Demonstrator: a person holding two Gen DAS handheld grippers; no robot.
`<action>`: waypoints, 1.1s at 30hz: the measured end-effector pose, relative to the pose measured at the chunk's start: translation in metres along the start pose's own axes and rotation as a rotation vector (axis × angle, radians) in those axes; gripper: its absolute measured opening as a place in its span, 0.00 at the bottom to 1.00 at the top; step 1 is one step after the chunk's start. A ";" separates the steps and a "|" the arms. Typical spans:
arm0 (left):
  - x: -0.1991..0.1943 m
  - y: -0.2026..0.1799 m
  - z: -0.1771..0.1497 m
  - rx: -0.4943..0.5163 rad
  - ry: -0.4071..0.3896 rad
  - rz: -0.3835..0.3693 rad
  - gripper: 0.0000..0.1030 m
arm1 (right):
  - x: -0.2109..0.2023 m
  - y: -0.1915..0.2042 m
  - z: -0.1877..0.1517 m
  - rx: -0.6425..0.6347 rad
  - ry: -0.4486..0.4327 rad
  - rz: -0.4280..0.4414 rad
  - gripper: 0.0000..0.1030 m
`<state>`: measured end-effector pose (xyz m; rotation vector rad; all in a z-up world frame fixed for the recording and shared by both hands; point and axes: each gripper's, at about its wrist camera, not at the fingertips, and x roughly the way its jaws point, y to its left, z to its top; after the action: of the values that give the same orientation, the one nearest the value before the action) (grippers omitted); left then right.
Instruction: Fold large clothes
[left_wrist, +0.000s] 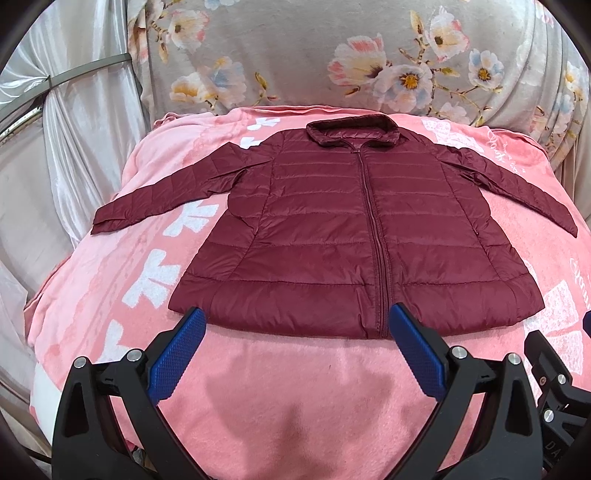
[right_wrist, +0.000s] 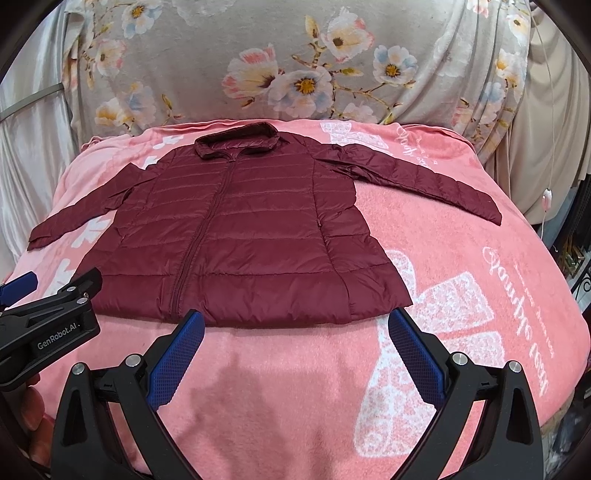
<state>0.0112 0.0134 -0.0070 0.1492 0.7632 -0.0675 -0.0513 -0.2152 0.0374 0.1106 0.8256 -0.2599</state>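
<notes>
Jacket (left_wrist: 343, 236) lies flat, zipped, front up on pink blanket (left_wrist: 295, 387), sleeves spread out to both sides, collar at far end. Left tongs (left_wrist: 297, 321) & right tongs (right_wrist: 295, 323) both released, spread wide, holding nothing, just short of the hem. Floral sheet (left_wrist: 295, 55) behind.

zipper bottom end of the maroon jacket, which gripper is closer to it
Left. The left gripper hangs open at the hem of the jacket, its right-hand fingertip right by the zipper. The right gripper sits open further toward the hem's right corner.
</notes>
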 end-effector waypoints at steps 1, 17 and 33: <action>0.000 -0.001 0.000 0.001 0.000 0.001 0.94 | -0.001 0.000 0.000 0.000 -0.002 0.001 0.95; -0.005 0.011 0.003 -0.023 0.004 0.027 0.94 | -0.004 0.003 0.003 -0.005 -0.009 0.012 0.95; -0.006 0.014 0.003 -0.026 0.004 0.034 0.94 | -0.005 0.009 0.005 -0.010 -0.010 0.018 0.95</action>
<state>0.0112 0.0271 0.0009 0.1378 0.7652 -0.0248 -0.0485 -0.2064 0.0451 0.1072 0.8153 -0.2391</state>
